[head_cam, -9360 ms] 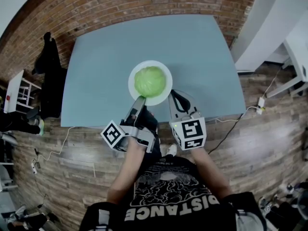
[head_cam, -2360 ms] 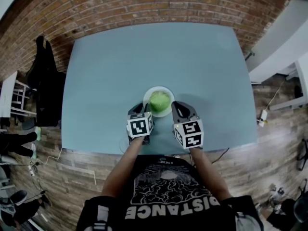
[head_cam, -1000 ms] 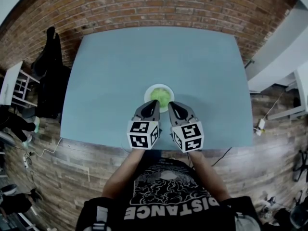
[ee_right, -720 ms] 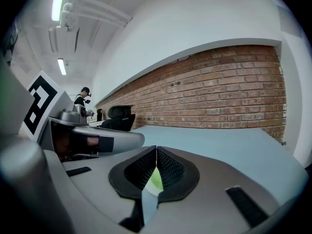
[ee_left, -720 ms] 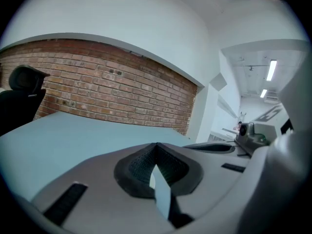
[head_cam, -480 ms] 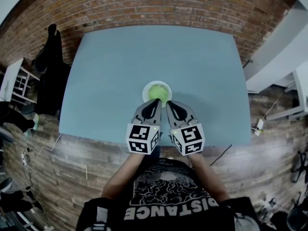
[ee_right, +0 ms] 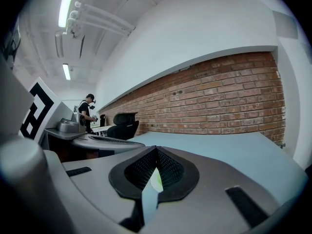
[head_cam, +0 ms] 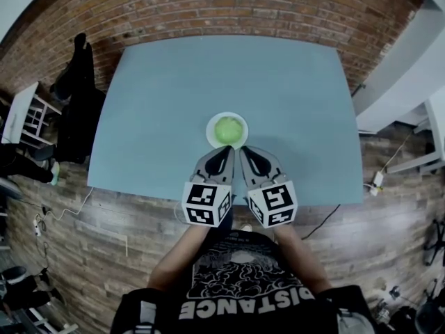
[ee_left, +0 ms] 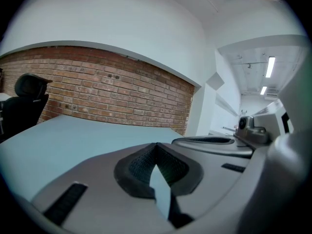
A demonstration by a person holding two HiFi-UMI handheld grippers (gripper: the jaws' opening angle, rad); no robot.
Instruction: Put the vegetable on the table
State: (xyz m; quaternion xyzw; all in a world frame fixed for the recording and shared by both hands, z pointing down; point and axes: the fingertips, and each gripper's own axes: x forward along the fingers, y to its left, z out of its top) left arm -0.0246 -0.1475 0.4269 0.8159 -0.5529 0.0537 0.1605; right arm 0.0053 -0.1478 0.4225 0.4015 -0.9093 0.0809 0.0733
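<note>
A round green cabbage (head_cam: 227,128) lies on a white plate (head_cam: 212,136) near the front middle of the blue table (head_cam: 153,103). Both grippers hang high above the table's front edge, side by side and close to my head. The left gripper (head_cam: 224,152) points at the plate from the near left, the right gripper (head_cam: 246,152) from the near right; neither touches plate or cabbage. In the left gripper view the jaws (ee_left: 156,146) meet at their tips with nothing between them. The right gripper (ee_right: 156,151) is also shut and empty; a sliver of green cabbage (ee_right: 156,179) shows through the slit behind its tips.
A brick wall (head_cam: 229,5) runs along the table's far side. A black chair with dark clothing (head_cam: 73,110) stands left of the table, a white desk (head_cam: 417,82) to the right. Cables lie on the wooden floor (head_cam: 83,207). A person (ee_right: 89,112) stands far off.
Both grippers have drawn back from beside the plate, risen toward my head and come close together. The cabbage and plate look smaller and stay where they were.
</note>
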